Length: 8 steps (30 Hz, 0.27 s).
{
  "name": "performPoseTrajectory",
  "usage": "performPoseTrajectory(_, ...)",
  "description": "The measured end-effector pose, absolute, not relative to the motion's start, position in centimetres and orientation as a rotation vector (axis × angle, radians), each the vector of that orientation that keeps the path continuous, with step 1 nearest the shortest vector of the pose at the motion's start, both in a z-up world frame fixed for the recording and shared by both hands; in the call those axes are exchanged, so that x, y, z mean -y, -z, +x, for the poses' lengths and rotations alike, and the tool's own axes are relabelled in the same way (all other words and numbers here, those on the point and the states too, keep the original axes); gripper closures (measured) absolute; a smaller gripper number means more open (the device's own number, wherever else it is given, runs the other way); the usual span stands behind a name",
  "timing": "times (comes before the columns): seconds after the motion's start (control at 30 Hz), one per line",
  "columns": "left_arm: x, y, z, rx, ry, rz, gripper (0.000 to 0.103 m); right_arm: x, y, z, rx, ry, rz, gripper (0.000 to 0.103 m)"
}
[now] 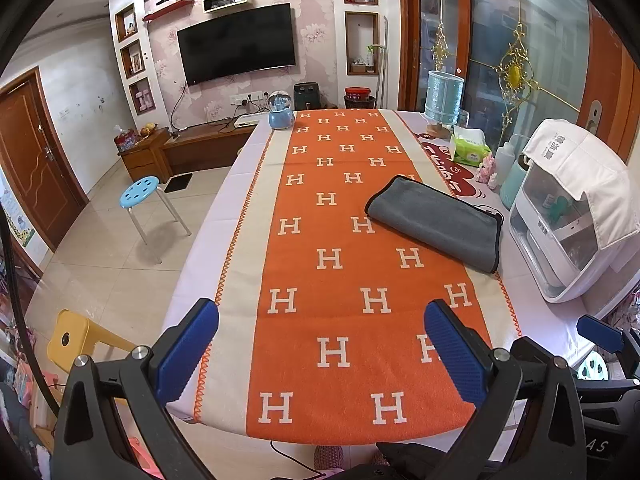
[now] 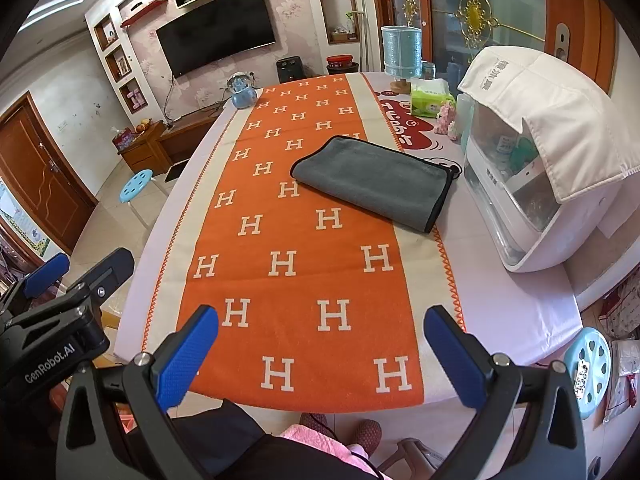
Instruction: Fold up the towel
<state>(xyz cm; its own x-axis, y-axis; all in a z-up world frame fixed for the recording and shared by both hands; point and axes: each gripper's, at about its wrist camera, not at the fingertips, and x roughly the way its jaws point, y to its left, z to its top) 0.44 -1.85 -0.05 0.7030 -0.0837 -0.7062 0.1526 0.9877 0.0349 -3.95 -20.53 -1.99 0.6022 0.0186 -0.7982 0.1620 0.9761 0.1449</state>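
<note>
A grey towel (image 1: 434, 222) with a black edge lies folded flat on the right side of the orange runner with white H letters (image 1: 340, 264). It also shows in the right wrist view (image 2: 372, 178). My left gripper (image 1: 320, 344) is open and empty, held above the table's near end, well short of the towel. My right gripper (image 2: 320, 344) is open and empty, also above the near end. The left gripper shows at the lower left of the right wrist view (image 2: 60, 280).
A white appliance (image 2: 532, 184) under a white cloth stands at the right edge, close to the towel. A tissue pack (image 2: 430, 98), a blue lamp (image 2: 402, 52) and a blue globe (image 2: 242, 94) stand at the far end. Blue stools (image 1: 140, 194) (image 2: 588, 364) stand beside the table.
</note>
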Motion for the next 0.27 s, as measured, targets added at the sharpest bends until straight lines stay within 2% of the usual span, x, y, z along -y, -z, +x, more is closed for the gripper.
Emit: performPoseTrajectory(0.27, 1.88, 0.0, 0.48, -0.781, 0.132, 0.094, 0.001, 20.51, 1.97, -3.94, -0.923, 0.083, 0.211, 0.0)
